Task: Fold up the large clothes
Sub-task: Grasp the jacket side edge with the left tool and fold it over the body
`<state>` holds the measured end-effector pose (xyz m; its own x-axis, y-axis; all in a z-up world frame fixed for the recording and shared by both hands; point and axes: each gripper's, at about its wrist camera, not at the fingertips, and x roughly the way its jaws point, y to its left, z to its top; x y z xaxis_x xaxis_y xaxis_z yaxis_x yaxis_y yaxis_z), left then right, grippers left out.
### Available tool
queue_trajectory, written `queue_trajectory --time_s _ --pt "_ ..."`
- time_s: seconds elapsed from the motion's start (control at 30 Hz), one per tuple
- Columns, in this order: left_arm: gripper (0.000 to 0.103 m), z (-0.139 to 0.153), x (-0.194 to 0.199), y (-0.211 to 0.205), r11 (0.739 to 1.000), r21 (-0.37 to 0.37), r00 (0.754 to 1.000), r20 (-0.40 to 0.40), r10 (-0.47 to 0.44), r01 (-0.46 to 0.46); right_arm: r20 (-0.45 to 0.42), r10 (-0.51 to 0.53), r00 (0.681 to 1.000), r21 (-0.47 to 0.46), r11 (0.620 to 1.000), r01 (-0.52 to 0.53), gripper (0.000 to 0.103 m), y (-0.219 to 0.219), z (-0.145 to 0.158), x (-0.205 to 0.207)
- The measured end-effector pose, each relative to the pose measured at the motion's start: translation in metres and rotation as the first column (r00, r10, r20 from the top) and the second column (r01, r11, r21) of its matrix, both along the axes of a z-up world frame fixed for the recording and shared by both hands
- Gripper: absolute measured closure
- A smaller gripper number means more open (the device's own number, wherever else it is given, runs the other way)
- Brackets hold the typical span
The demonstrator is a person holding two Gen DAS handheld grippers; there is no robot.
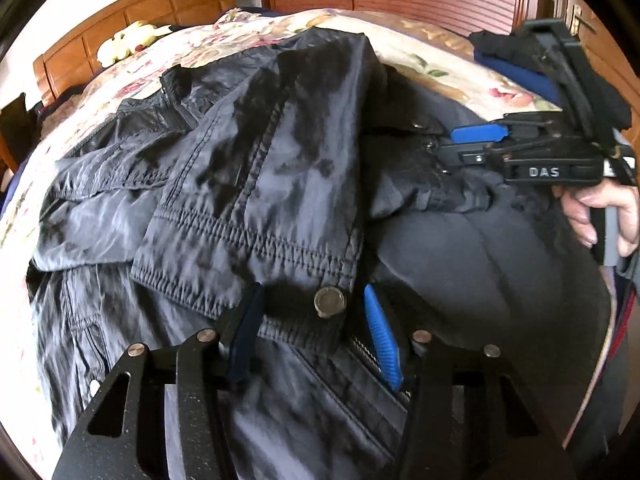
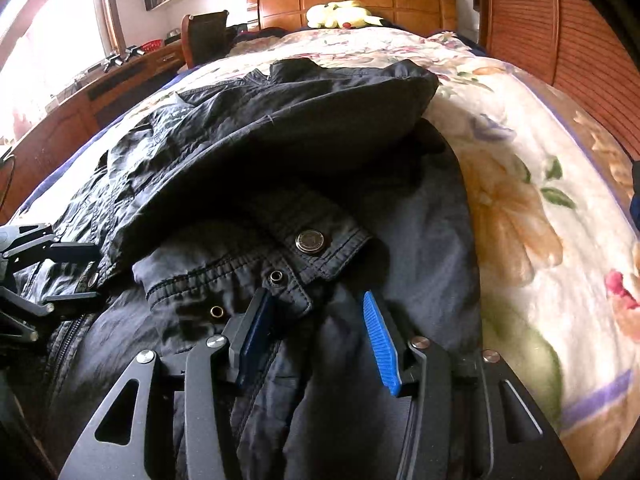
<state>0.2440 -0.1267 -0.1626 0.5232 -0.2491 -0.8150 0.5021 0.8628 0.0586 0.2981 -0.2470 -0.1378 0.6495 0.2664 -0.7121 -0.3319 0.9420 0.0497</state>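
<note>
1. Our left tongs (image 1: 312,320) hang half open over the jacket (image 1: 248,184), straddling the snap (image 1: 330,301) on the near cuff (image 1: 256,248); the pads are not pressing cloth.
2. Our right tongs (image 2: 316,322) also stand half open just above the jacket near its collar tab (image 2: 320,240), gripping nothing. In the left view they show at the right, with a hand (image 1: 600,216) behind them.
3. The jacket lies spread on the bed (image 2: 520,184), both sleeves already laid across the body.
4. We judge it light, limp and slick: a thin shell that creases freely and may slide on itself. The stitched cuff, hem and collar are thicker, so we would pinch there, not on the smooth back panel.
5. The metal snaps and the zip (image 1: 372,354) are hard; pads could slip off them.
6. Hidden: the near hem sits under both tongs, and the far shoulder folds away out of sight. The left view is blurred low down, so layers there are hard to count.
</note>
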Motion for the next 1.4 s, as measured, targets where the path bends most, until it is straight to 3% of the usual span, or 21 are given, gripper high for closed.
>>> queue_trajectory --time_s 0.07,0.17,0.23,0.37,0.57,0.67,0.83,0.97,1.13,1.2,1.27,1.4 --pt "0.066 0.001 0.001 -0.002 1.000 0.019 1.000 0.016 -0.006 0.005 0.001 -0.001 1.000 0.002 1.000 0.001 0.054 0.001 -0.007 -0.001" --pt "0.080 0.006 -0.001 -0.005 0.998 0.068 0.999 0.045 -0.019 0.016 0.003 -0.001 1.000 0.005 1.000 0.001 0.054 -0.005 -0.008 -0.013" --pt "0.083 0.018 0.002 0.001 0.997 0.076 0.997 0.083 -0.001 -0.006 0.003 -0.001 1.000 0.004 1.000 0.001 0.054 -0.005 -0.009 -0.012" --pt "0.085 0.062 0.013 0.028 0.998 -0.005 0.988 0.145 0.056 -0.056 0.004 -0.001 1.000 0.004 1.000 0.001 0.053 -0.005 -0.008 -0.014" --pt "0.085 0.130 0.042 0.084 0.984 -0.078 0.956 0.234 0.176 -0.162 0.004 -0.001 1.000 0.004 1.000 0.001 0.053 -0.004 -0.009 -0.014" --pt "0.085 0.143 0.054 0.111 0.972 -0.085 0.938 0.256 0.235 -0.220 0.003 -0.001 1.000 0.004 1.000 0.001 0.053 -0.004 -0.009 -0.013" --pt "0.085 0.131 0.071 0.156 0.940 -0.080 0.910 0.232 0.342 -0.333 0.003 -0.001 1.000 0.004 1.000 0.001 0.052 -0.004 -0.009 -0.013" --pt "0.085 0.098 0.085 0.180 0.910 -0.012 0.894 0.182 0.409 -0.413 0.003 -0.001 1.000 0.004 1.000 0.001 0.052 -0.004 -0.009 -0.013" --pt "0.083 0.075 0.074 0.186 0.914 -0.007 0.902 0.158 0.401 -0.405 0.003 -0.001 1.000 0.003 1.000 0.001 0.051 -0.003 -0.010 -0.013" --pt "0.077 0.072 0.067 0.186 0.919 -0.010 0.907 0.159 0.390 -0.393 0.003 -0.001 1.000 0.004 1.000 0.001 0.051 -0.003 -0.010 -0.013" --pt "0.064 0.070 0.057 0.184 0.926 -0.017 0.911 0.172 0.374 -0.377 0.002 0.000 1.000 0.004 1.000 0.000 0.051 -0.003 -0.009 -0.014" --pt "0.058 0.068 0.044 0.189 0.931 -0.042 0.917 0.159 0.365 -0.363 0.003 0.000 1.000 0.001 1.000 0.000 0.050 -0.003 -0.010 -0.014"
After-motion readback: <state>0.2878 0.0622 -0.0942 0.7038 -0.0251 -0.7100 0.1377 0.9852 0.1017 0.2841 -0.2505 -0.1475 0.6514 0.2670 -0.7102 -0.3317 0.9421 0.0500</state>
